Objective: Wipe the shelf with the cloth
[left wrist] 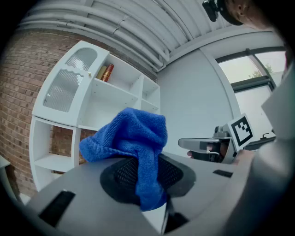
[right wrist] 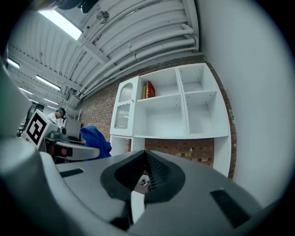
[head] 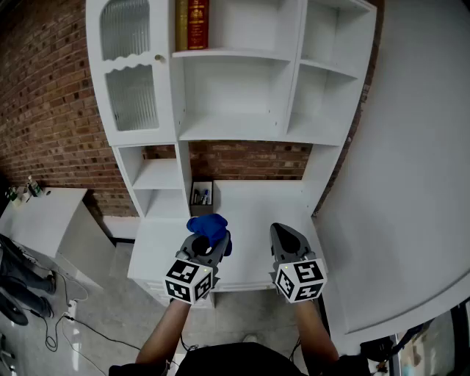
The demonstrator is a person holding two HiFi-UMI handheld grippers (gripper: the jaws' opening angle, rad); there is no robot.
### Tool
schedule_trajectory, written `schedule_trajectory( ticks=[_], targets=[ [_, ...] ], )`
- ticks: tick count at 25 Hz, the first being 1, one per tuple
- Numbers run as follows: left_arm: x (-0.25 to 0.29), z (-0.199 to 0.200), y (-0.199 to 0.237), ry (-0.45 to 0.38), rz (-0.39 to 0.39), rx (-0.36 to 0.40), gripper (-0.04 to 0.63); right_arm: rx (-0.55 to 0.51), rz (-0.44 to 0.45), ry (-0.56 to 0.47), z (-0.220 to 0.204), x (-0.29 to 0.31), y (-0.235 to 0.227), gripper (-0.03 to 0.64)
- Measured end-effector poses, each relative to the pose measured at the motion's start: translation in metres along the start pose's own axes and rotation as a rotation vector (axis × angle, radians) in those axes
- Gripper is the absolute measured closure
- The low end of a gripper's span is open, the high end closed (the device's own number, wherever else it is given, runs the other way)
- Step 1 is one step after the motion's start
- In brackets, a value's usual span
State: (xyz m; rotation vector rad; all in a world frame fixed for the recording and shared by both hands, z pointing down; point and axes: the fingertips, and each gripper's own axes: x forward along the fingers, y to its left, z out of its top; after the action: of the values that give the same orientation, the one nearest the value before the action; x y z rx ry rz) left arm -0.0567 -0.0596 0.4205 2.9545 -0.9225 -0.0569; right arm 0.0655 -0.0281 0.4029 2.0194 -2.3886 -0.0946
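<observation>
Left gripper [left wrist: 148, 171]: jaws pinched tight on the cloth, gripping it between the pads.
Cloth [left wrist: 132, 134]: blue terry, bunched in a lump just beyond the jaw tips, with one narrow tail dropping back down between the jaws.
Cloth axis: long way runs along the jaws, bulk pointing out toward the shelf, tail pointing back at the camera.
Right gripper [right wrist: 144, 167]: jaws drawn together at the tips, nothing between them (only a sliver of background shows through lower down).
Shelf [head: 242, 131]: white unit on a brick wall [head: 44, 110], well beyond both sets of jaw tips and not touched by the cloth.
Writing: two books [head: 192, 20], one gold, one red, stand in a top compartment; their spine lettering is too small to read.
Markers: black-and-white square patterns on each gripper's cube, no words.
</observation>
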Motion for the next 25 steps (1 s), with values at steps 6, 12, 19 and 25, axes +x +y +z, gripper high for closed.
schedule_trajectory(
  ticks=[6, 12, 19, 25],
  targets=[
    [0.01, 0.001, 0.007, 0.001, -0.001, 0.002, 0.503, 0.029, 0.01, -0.009, -0.003, 0.007, -0.005, 0.597],
    [0.027, -0.002, 0.011, 0.007, 0.012, 0.002, 0.503, 0.039, 0.034, -0.02, -0.005, 0.019, -0.018, 0.597],
    [0.056, -0.008, 0.009, 0.014, 0.032, 0.003, 0.503, 0.035, 0.071, -0.016, -0.01, 0.036, -0.043, 0.597],
    [0.077, -0.014, 0.006, 0.029, 0.059, 0.004, 0.503, 0.047, 0.107, -0.015, -0.017, 0.046, -0.064, 0.597]
  ],
)
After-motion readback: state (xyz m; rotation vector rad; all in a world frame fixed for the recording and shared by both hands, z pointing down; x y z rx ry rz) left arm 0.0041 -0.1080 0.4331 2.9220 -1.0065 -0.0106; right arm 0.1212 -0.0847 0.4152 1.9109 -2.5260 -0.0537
